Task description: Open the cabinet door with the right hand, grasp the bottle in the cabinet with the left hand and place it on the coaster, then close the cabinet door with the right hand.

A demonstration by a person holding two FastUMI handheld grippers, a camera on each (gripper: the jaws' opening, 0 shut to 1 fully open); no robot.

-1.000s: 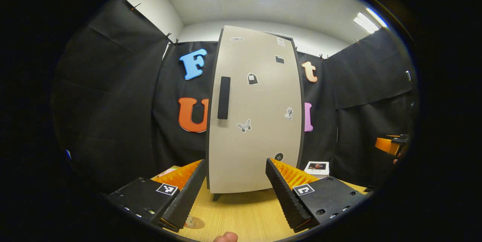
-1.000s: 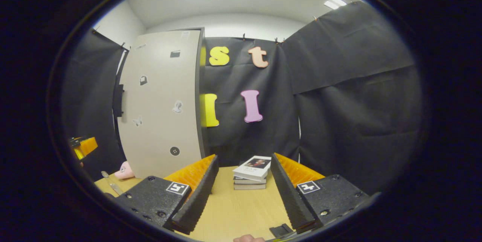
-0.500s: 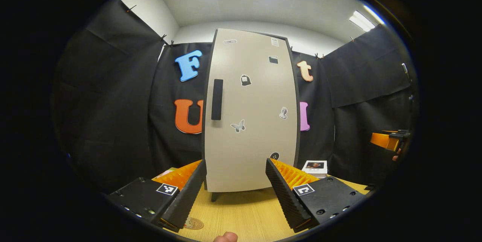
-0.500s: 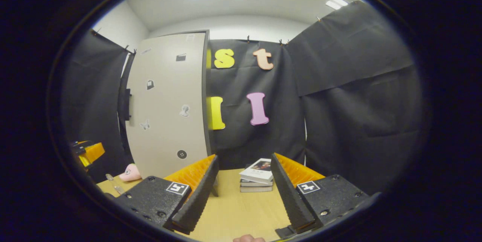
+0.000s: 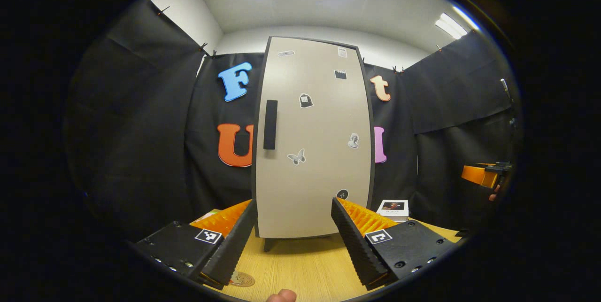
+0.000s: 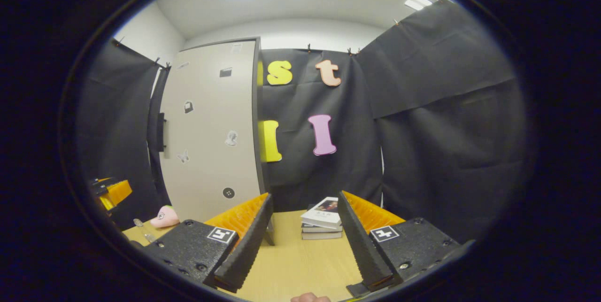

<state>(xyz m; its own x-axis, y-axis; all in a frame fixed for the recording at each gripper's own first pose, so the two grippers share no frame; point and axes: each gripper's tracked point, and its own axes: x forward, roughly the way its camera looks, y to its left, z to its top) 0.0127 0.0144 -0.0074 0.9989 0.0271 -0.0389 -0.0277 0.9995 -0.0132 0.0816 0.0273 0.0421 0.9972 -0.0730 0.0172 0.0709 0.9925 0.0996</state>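
We judge the first step is in hand: the cabinet door [image 5: 312, 137] is closed, so the bottle, presumably inside, is hidden from us. Both tongs are released and hold nothing. Our left tongs [image 5: 293, 236] face the door squarely; our right tongs [image 6: 305, 241] sit right of the cabinet, aimed at the stacked books [image 6: 321, 220]. The coaster [image 5: 242, 278] lies on the counter [image 5: 300, 269] before the cabinet. Next, the right tongs must swing to the door's dark handle [image 5: 270, 124] and pull.

Both views toward cabinet [image 5: 312, 137]
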